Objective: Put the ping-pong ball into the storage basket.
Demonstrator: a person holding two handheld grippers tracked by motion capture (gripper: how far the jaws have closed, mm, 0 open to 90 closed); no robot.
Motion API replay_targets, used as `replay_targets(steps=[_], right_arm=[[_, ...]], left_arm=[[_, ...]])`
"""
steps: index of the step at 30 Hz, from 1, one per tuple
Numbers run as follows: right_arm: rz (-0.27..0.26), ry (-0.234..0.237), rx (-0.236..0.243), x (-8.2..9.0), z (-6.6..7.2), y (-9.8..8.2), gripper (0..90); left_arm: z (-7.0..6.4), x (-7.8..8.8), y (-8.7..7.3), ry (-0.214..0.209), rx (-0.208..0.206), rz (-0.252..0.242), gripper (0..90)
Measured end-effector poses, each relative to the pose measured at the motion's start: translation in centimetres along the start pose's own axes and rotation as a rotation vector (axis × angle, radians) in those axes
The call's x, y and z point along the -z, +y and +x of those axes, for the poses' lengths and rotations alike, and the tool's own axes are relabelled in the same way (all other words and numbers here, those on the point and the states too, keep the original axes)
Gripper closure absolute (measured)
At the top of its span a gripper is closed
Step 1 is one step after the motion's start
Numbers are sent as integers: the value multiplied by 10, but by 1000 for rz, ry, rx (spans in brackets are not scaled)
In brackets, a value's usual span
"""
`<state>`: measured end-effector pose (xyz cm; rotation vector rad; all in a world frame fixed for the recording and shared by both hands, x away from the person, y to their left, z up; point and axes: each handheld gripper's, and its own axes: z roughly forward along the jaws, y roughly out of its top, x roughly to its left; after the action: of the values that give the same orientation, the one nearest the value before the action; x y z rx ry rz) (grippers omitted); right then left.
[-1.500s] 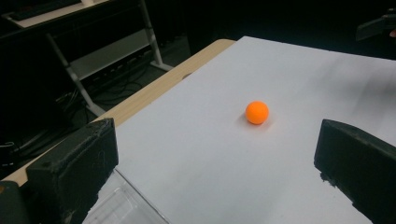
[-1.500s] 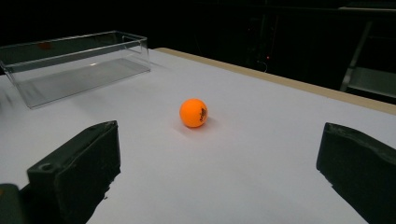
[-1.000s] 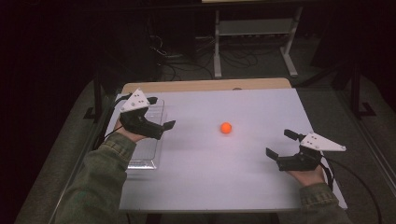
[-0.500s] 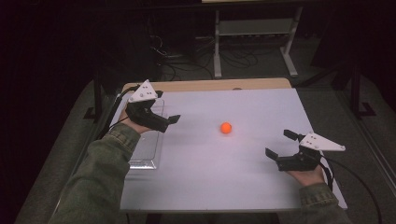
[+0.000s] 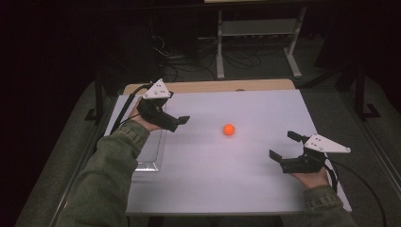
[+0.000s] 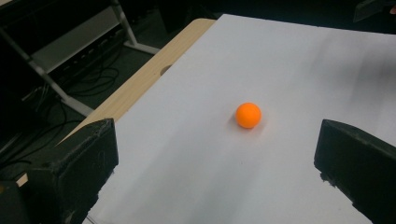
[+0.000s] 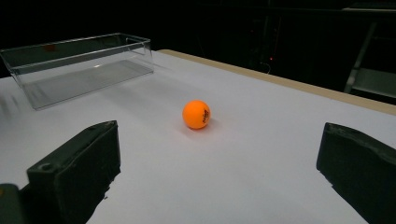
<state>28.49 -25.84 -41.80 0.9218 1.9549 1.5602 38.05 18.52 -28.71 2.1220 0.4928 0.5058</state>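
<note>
Light falls from above onto the white surface (image 5: 227, 179), which is the one bright area in the high view; the room behind and the floor to both sides are nearly black. The ball (image 5: 229, 129) glows a saturated orange, with a faint soft shadow beneath it in both gripper views. In the left gripper view the surface shows streaky motion blur, strongest at the far right, and the near jaws are soft. The right gripper view is sharper: the clear box (image 7: 79, 65) shows pale reflections along its rim, and the background is dark. All the pictures look grainy.
</note>
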Motion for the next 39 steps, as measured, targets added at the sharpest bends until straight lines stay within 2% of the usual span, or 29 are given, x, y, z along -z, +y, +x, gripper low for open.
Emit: replay_targets(steps=[17, 27, 39], right_arm=[[-3, -3, -10, 1, 0, 0, 0], [1, 7, -17, 1, 0, -1, 0], [2, 9, -18, 1, 0, -1, 0]], left_arm=[[0, -16, 15, -31, -40, 48, 0], [2, -34, 20, -52, -34, 78, 0], [1, -46, 24, -73, -47, 113, 0]])
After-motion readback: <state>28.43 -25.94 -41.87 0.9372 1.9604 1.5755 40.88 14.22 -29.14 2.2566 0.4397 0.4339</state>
